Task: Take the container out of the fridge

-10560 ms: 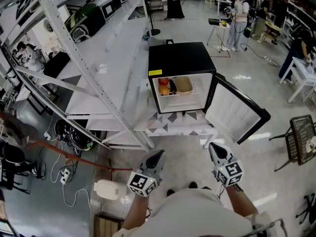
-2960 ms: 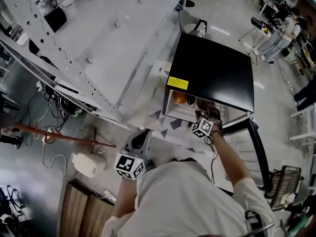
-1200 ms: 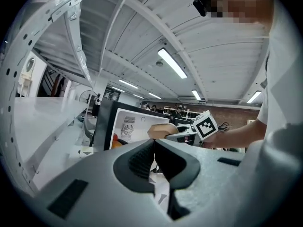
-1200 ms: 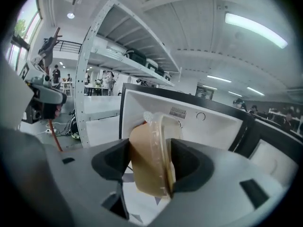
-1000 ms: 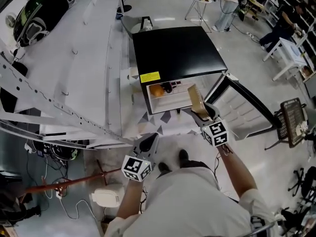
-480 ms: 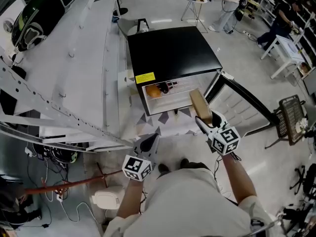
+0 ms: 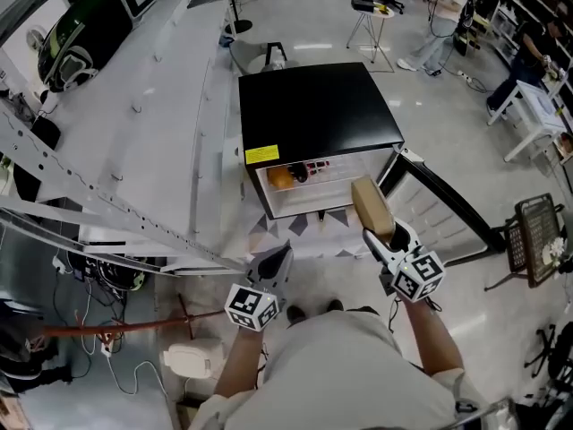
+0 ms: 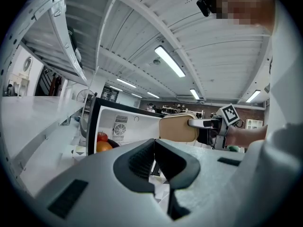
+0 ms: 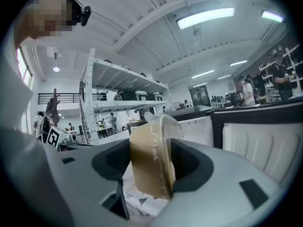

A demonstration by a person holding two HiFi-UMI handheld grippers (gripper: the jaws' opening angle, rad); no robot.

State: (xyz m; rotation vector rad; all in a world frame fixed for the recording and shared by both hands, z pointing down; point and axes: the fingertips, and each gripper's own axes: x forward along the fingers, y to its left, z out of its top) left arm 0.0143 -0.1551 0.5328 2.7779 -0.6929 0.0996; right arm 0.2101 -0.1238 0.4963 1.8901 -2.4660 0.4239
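The black mini fridge (image 7: pixel 318 106) stands with its door (image 7: pixel 448 213) swung open to the right. My right gripper (image 7: pixel 387 240) is shut on the tan lidded container (image 7: pixel 372 206), which hangs outside the fridge in front of its opening. In the right gripper view the container (image 9: pixel 151 150) stands on edge between the two jaws of the right gripper (image 9: pixel 150 169). My left gripper (image 7: pixel 270 270) is low at the left with its jaws shut and nothing in them. From the left gripper view (image 8: pixel 154 160) I see the container (image 8: pixel 178 127) held beside the white fridge interior (image 8: pixel 123 124).
An orange (image 7: pixel 280 177) and dark items stay on the fridge shelf; a red apple (image 8: pixel 102 137) shows too. A metal shelving rack (image 7: pixel 107 213) runs along the left. A patterned mat (image 7: pixel 309 231) lies under the fridge. A wire chair (image 7: pixel 537 240) stands right; people (image 7: pixel 443 16) stand far back.
My right gripper has drawn the container back from the fridge opening toward me and slightly right. The left gripper has stayed low and shut.
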